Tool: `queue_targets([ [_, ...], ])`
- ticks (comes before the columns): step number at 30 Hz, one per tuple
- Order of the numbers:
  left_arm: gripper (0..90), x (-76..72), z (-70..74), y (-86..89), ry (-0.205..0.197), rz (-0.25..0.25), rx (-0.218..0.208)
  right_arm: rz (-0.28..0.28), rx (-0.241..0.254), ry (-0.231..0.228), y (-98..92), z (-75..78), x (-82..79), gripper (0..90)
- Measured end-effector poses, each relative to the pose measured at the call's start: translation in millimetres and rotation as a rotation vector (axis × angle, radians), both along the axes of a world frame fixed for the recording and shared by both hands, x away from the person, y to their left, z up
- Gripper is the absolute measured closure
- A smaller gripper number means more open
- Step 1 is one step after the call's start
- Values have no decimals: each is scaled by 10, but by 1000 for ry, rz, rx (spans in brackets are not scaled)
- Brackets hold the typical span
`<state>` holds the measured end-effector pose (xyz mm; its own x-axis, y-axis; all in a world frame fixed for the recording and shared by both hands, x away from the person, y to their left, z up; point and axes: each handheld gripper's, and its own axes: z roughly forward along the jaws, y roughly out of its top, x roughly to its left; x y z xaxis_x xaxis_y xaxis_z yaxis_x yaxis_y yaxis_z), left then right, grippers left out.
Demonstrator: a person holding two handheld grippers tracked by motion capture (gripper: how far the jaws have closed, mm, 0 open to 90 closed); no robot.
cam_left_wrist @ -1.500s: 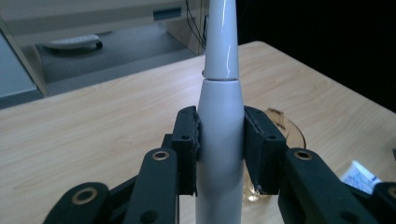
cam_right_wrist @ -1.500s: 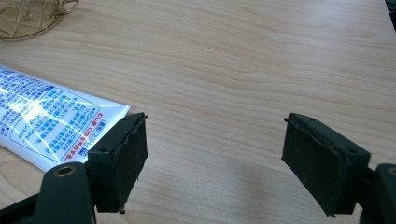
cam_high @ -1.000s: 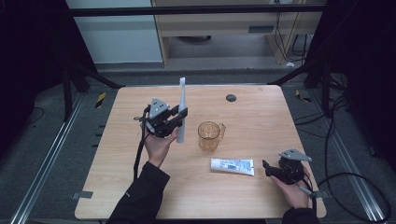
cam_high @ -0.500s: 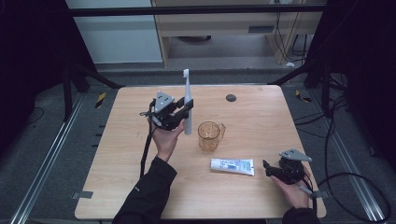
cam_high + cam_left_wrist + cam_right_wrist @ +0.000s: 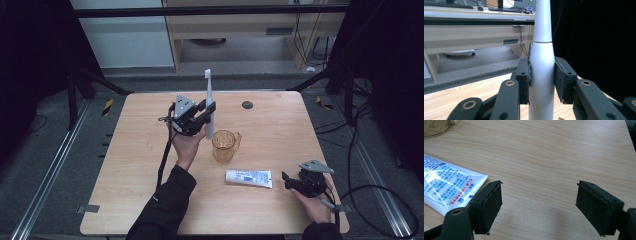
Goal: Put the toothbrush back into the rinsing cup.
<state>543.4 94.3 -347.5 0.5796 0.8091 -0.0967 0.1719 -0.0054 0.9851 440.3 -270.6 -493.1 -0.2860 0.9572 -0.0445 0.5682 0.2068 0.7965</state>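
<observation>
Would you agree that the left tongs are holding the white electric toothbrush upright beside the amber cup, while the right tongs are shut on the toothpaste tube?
Not quite: the right tongs are open, with their jaws wide apart over bare wood, and the toothpaste tube lies beside them ungripped, as the right gripper view shows. The rest stands: the left tongs hold the white electric toothbrush upright beside the amber cup.

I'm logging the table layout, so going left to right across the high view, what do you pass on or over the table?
Left gripper clamped on the upright toothbrush → amber cup → toothpaste tube → right gripper, jaws open.
</observation>
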Motion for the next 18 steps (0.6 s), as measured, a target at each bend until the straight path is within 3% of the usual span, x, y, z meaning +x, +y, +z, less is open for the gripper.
queue_targets([
  [8,672,26,-47,-106,-11,-24,-2,3,-4,-6,-1,-3,0,211],
  [18,671,62,-213,-240,-2,-56,7,5,-14,-7,4,-10,0,211],
])
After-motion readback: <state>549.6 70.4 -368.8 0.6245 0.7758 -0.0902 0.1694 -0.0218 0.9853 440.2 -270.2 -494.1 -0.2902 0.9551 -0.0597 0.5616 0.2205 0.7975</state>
